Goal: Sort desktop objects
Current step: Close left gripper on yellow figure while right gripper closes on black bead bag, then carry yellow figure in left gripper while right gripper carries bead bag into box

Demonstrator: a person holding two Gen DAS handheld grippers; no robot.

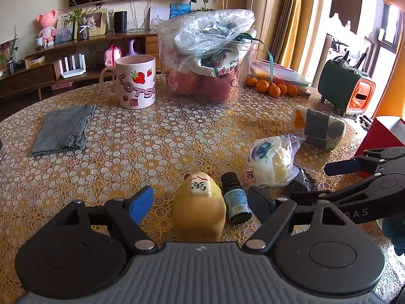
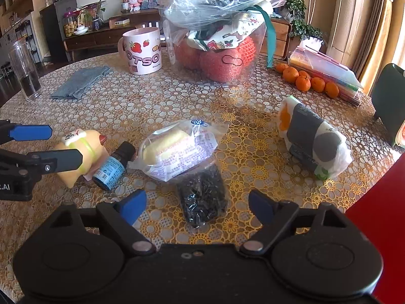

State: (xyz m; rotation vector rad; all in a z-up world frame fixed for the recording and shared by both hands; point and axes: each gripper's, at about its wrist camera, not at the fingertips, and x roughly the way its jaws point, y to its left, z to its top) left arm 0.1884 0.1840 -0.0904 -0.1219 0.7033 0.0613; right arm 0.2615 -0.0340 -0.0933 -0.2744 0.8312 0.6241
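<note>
A yellow pig-shaped toy [image 1: 198, 209] lies on the table between the open fingers of my left gripper [image 1: 202, 202]; neither pad touches it. A small dark bottle with a blue label [image 1: 236, 198] lies against its right side. In the right wrist view the toy [image 2: 78, 152] and bottle [image 2: 112, 166] sit at the left, with the left gripper [image 2: 48, 147] around the toy. My right gripper [image 2: 197, 206] is open over a bag of black seeds [image 2: 201, 197]. A clear snack packet [image 2: 174, 149] and a patterned wrapped roll [image 2: 312, 139] lie beyond.
A pink strawberry mug [image 1: 136, 83], a clear tub of red fruit under plastic bags [image 1: 202, 63], a grey cloth [image 1: 63, 130], several oranges [image 2: 306, 81], a glass [image 2: 25, 71] and a green-orange appliance [image 1: 346, 88] stand further back. A red box [image 2: 379, 223] sits at the right.
</note>
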